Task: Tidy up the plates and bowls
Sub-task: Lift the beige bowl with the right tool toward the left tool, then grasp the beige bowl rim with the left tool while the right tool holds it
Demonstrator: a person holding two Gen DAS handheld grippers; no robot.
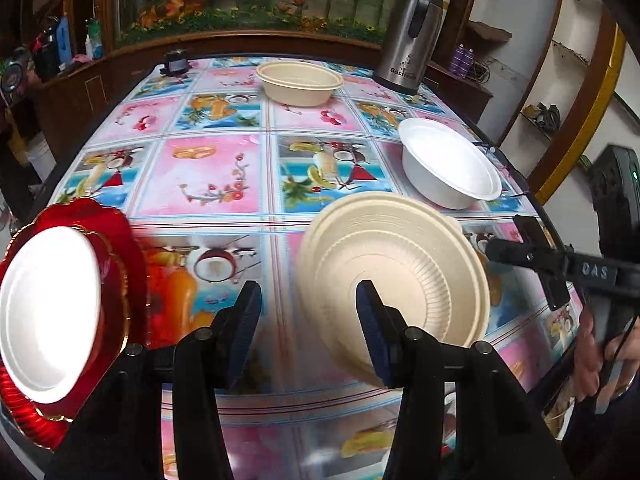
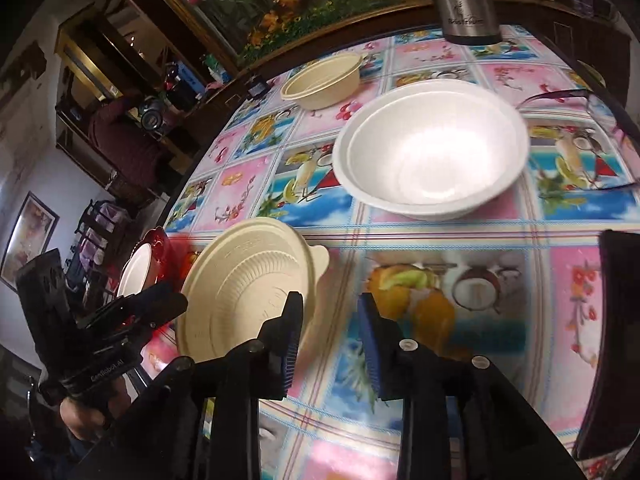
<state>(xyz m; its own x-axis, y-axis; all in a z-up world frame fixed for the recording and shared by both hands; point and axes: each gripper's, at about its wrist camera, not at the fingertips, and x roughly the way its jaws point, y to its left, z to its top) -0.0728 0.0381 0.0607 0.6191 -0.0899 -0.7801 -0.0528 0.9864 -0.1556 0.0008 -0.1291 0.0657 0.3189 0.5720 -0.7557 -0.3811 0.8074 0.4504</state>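
Note:
A beige ribbed dish (image 1: pixel 400 276) with a small tab lies near the table's front, between my two grippers, slightly blurred. My left gripper (image 1: pixel 306 300) is open, only tablecloth showing in the gap; its right finger overlaps the dish's left part. My right gripper (image 2: pixel 330 312) is open too, and the dish (image 2: pixel 240 292) sits just left of its left finger. A white foam plate (image 1: pixel 52 312) rests on a red scalloped plate (image 1: pixel 124 248) at the front left. A white foam bowl (image 2: pixel 432 148) stands mid-right and a beige bowl (image 1: pixel 298 80) at the back.
A steel thermos (image 1: pixel 408 36) stands at the back right corner and a small black object (image 1: pixel 176 62) at the back left. Thin eyeglasses (image 2: pixel 560 94) lie beside the white bowl. A dark object (image 2: pixel 612 340) is at the front right edge. A hand (image 1: pixel 596 344) grips the right tool.

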